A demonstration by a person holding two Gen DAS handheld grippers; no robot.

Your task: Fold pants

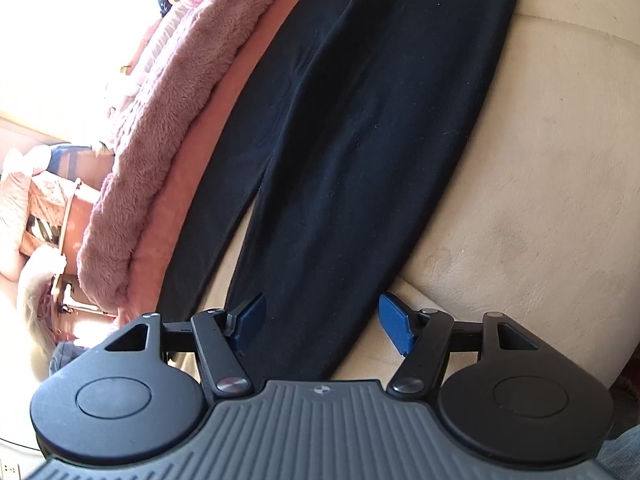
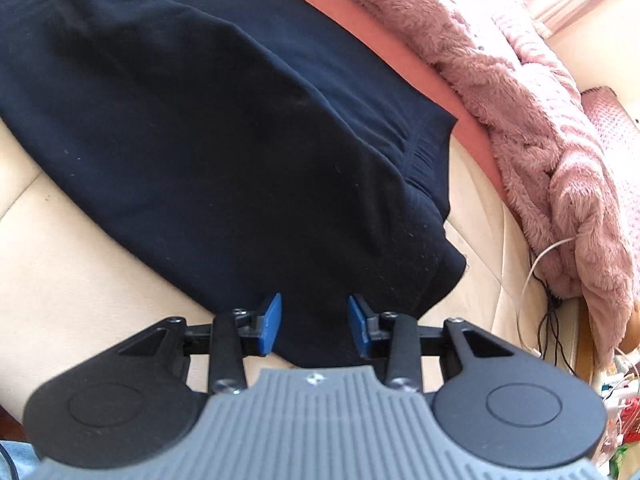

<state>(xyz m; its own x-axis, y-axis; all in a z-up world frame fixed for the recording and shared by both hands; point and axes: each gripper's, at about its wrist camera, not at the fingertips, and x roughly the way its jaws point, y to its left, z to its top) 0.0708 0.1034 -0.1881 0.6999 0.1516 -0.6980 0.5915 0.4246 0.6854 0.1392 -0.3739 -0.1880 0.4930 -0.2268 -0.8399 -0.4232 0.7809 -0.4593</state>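
We note the black pants (image 1: 344, 128) lying flat on the cream sofa cushion (image 1: 520, 184), their far side along the pink fleece blanket (image 1: 168, 120). Left gripper (image 1: 322, 322): jaws spread wide, straddling one leg near its cuff end, blue pads (image 1: 396, 324) clear of the cloth. Right gripper (image 2: 314, 324): jaws part-way apart at the waistband end, near the cushion's front edge; fabric lies between the pads (image 2: 270, 322), but we cannot tell whether they pinch it.
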